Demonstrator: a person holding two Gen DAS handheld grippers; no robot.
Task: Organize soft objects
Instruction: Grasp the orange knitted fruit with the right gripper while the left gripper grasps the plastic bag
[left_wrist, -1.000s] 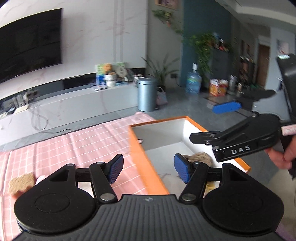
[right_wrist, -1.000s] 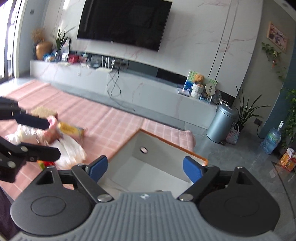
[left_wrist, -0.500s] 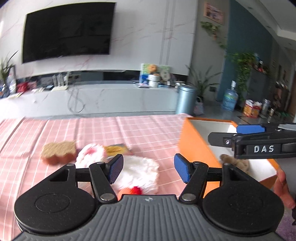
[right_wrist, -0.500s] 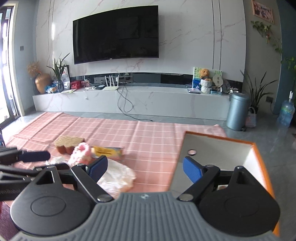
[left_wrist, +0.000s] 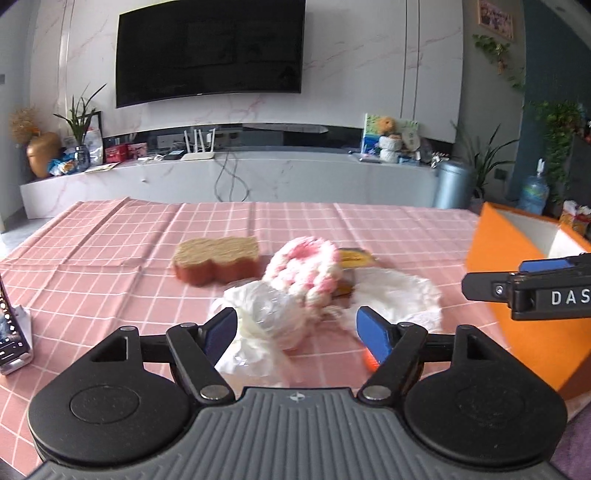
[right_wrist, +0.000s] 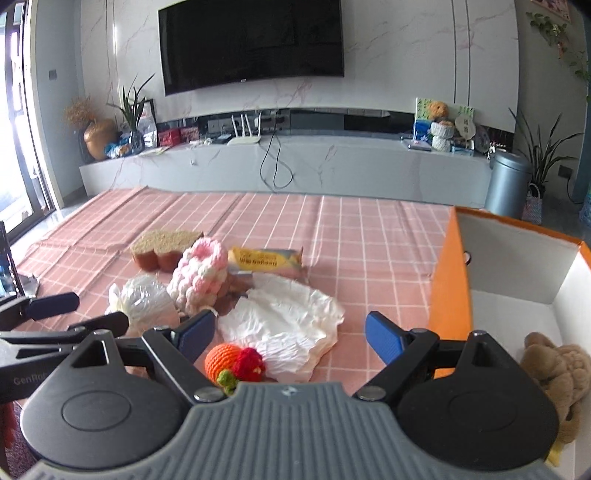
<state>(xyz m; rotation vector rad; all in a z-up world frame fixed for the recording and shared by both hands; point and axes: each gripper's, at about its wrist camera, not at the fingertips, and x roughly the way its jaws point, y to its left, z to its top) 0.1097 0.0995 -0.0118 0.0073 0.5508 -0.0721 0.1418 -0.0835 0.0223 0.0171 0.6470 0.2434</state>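
Left gripper (left_wrist: 296, 334) jaws opening, empty; right gripper (right_wrist: 290, 336) gaping, empty, both tilting down over pink tablecloth (left_wrist: 110, 251).

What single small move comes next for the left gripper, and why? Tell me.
Probably ease the left gripper forward and down onto the clear-wrapped white bundle. Its jaws are opening and nothing is pinched yet; the bundle lies on the pink checked cloth just ahead between the fingers. The orange box already holds a brown plush toy, so the bundle likely goes there.
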